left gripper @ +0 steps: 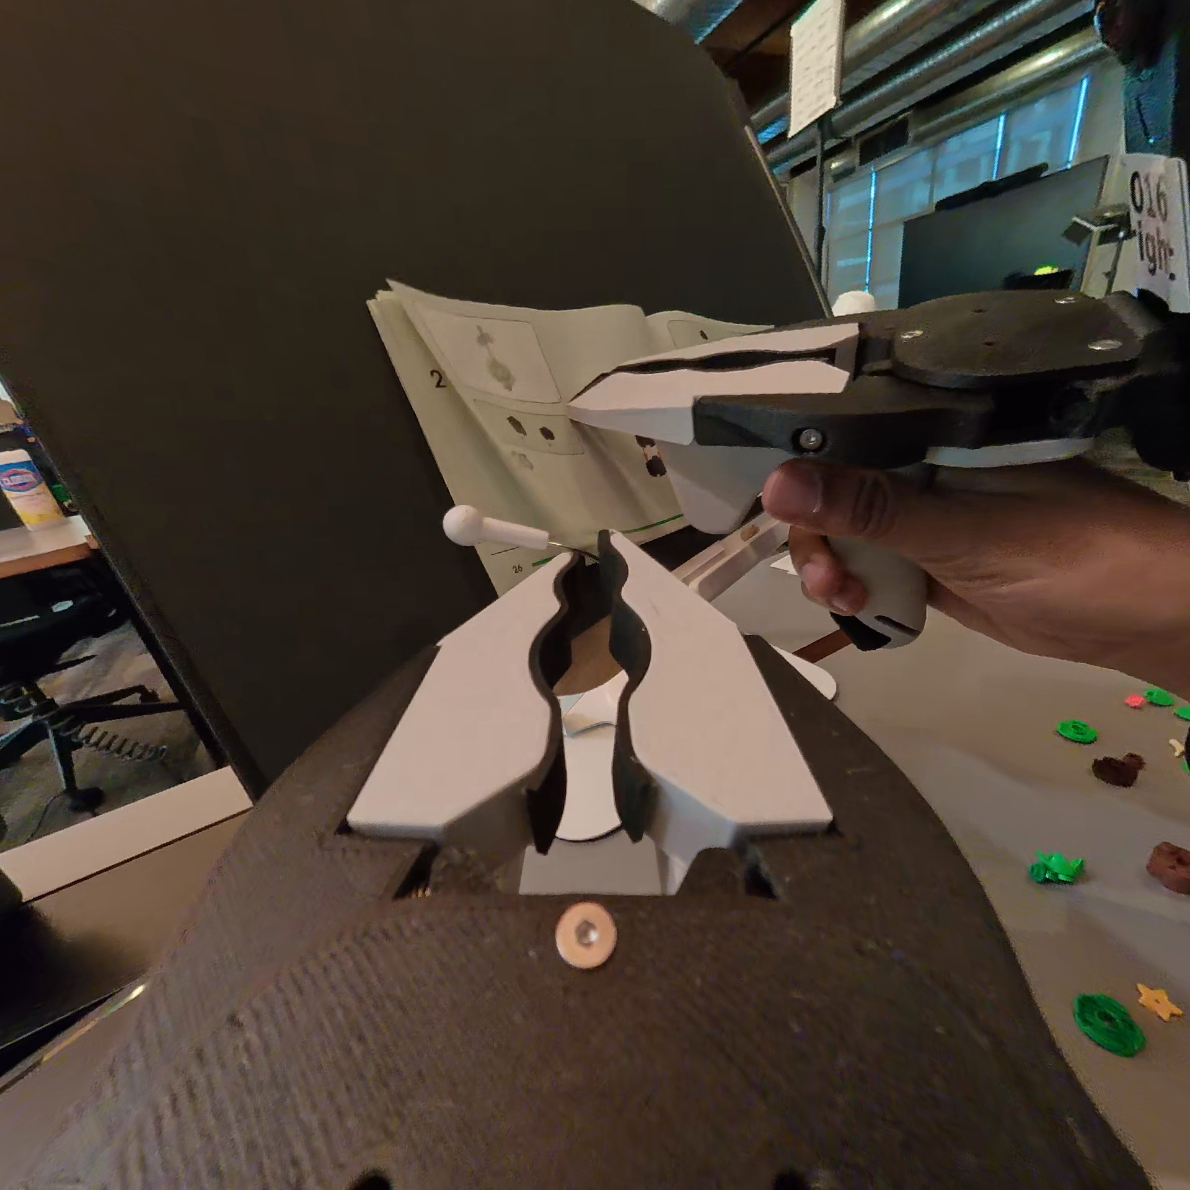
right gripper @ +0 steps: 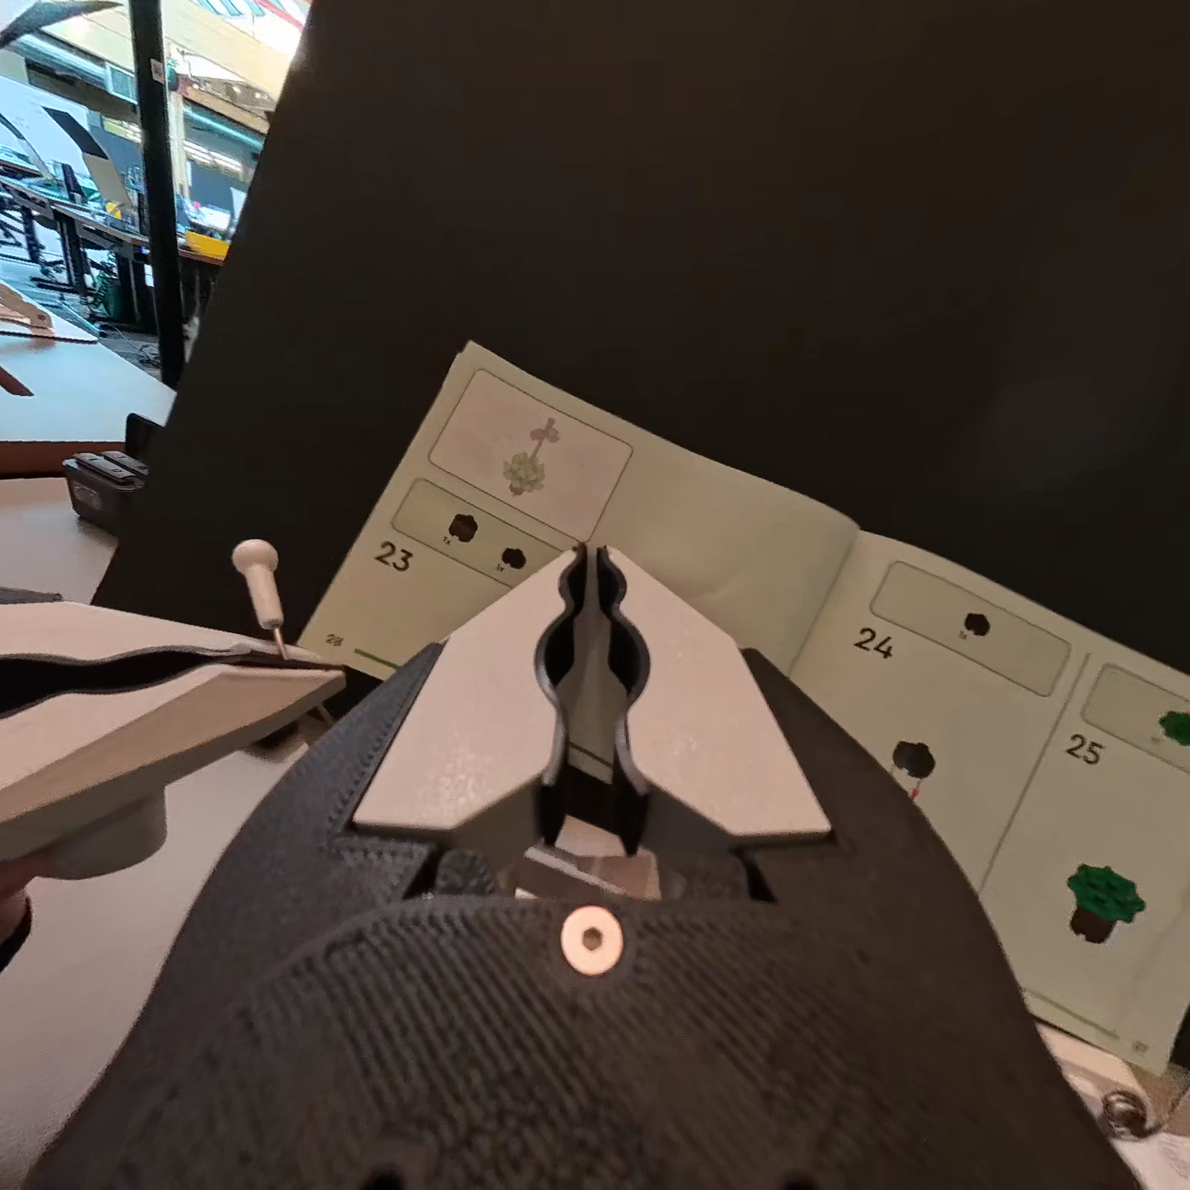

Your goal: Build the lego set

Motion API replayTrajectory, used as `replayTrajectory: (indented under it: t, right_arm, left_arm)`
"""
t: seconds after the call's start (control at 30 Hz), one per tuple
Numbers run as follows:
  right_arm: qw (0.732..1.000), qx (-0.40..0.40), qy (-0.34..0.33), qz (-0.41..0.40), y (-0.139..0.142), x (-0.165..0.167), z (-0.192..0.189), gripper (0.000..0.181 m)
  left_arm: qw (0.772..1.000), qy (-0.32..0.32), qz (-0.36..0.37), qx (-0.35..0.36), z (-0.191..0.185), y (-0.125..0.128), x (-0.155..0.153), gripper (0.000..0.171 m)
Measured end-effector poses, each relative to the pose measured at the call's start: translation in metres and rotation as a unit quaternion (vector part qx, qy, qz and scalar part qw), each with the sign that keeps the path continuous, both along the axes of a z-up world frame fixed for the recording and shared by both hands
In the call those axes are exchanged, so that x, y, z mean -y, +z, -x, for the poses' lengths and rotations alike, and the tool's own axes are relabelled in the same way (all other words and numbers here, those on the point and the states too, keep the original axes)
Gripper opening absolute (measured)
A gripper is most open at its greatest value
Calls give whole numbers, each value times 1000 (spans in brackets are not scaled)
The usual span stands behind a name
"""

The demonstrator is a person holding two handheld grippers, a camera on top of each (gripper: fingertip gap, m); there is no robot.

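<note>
Now one open booklet [right gripper: 727,566] stands at twelve o'clock; two grippers: left gripper [left gripper: 595,554] pinches a white-headed pin [left gripper: 489,525], right gripper [right gripper: 589,550] nearly closed, empty.

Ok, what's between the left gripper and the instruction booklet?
A white-knobbed pin: its metal tip sits pinched at the left gripper, knob before the instruction booklet. Both wrist views show it.

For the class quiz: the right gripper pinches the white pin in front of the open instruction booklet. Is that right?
No: the left gripper pinches the white pin in front of the open instruction booklet, as the left wrist view shows.
</note>
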State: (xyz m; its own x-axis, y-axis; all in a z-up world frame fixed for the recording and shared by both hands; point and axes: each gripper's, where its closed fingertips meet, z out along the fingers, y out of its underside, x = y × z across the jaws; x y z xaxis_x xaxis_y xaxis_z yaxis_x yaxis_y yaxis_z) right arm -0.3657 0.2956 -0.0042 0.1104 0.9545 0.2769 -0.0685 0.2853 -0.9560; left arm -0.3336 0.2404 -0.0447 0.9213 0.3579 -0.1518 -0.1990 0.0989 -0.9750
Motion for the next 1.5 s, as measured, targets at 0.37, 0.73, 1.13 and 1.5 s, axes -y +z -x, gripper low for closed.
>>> replayTrajectory:
  t: [0.37, 0.73, 1.13, 1.5]
  right_arm:
    - [997, 43, 62, -27, -12, 17, -1, 0]
    - [993, 66, 94, -9, -17, 16, -3, 0]
    - [993, 67, 99, 6, -8, 15, -8, 6]
    - [989, -82, 95, 73, 110, -14, -110, 7]
  left_arm:
    - [999, -2, 30, 15, 4, 2, -7, 0]
    - [994, -8, 107, 13, 9, 3, -17, 2]
    - [994, -45, 82, 50, 3, 9, -15, 16]
    - [980, -106, -137, 94, -57, 140, 71, 30]
